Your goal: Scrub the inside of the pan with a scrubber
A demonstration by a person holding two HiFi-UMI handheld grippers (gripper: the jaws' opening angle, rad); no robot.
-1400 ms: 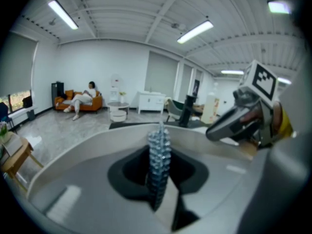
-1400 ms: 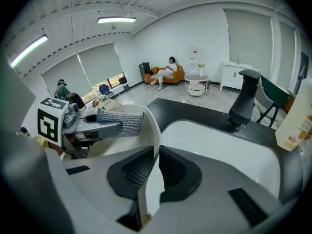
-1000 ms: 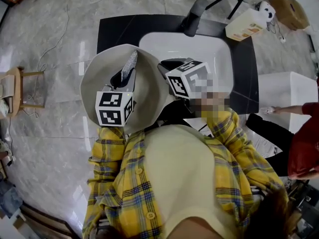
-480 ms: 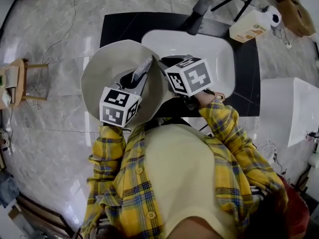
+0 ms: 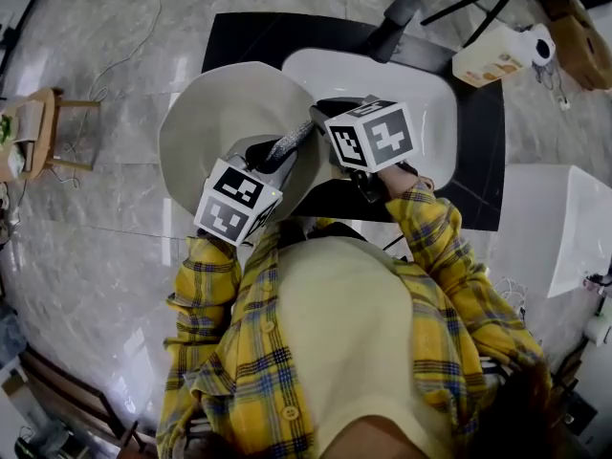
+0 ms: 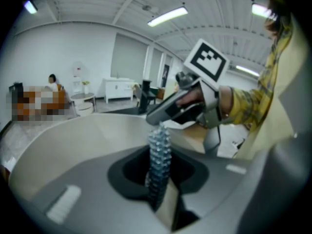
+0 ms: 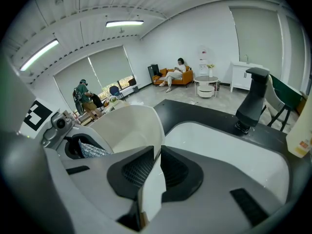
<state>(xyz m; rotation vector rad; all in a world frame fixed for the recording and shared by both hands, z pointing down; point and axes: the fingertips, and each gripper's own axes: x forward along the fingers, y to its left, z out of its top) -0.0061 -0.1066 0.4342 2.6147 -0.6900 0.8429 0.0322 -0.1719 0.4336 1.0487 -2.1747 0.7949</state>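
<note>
A large cream pan (image 5: 225, 118) is held tilted beside the sink. My right gripper (image 5: 322, 124) is shut on the pan's rim (image 7: 152, 182), which sits between its dark pads. A silvery steel scrubber (image 6: 159, 152) is clamped in my left gripper (image 6: 158, 172), which is shut on it. In the head view the scrubber (image 5: 284, 146) lies over the pan's inner wall close to the right gripper's tip. From the right gripper view the pan's inside (image 7: 127, 130) shows, with the scrubber (image 7: 92, 150) at its left edge. Whether the scrubber touches the wall is unclear.
A white sink basin (image 5: 426, 89) is set in a black counter (image 5: 478, 151), with a dark faucet (image 5: 397, 12) behind it. A soap bottle (image 5: 492, 57) stands at the back right. A white cabinet (image 5: 555, 218) is to the right, a small wooden stool (image 5: 33, 127) to the left.
My left gripper has carried the scrubber rightwards across the pan, toward the right gripper. The right gripper keeps its hold on the rim. The person in red at the right has left the view.
</note>
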